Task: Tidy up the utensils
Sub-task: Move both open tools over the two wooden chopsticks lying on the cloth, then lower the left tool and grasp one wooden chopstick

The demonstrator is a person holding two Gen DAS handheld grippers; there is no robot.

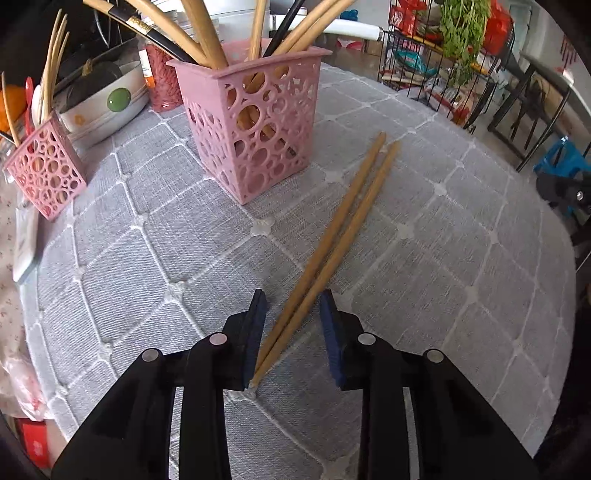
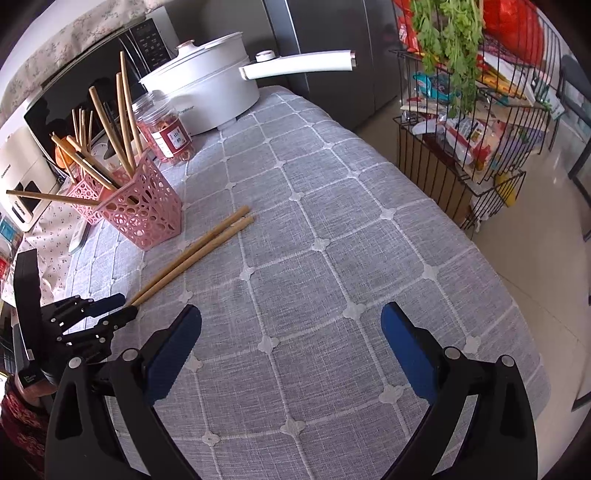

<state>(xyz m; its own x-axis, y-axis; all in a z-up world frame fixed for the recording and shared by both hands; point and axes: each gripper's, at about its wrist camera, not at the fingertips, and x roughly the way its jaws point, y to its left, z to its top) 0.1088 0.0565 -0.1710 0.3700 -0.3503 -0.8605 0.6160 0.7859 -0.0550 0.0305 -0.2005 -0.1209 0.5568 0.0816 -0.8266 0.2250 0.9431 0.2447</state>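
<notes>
Chopstick tips behind left fingers; holder's utensils cropped above.

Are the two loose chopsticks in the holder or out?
Out. The chopsticks lie flat on the tablecloth beside the pink holder.

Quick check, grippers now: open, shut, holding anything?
Left gripper: open, jaws astride the two chopsticks on the tablecloth, not clamped.
Right gripper: wide open, empty.
</notes>
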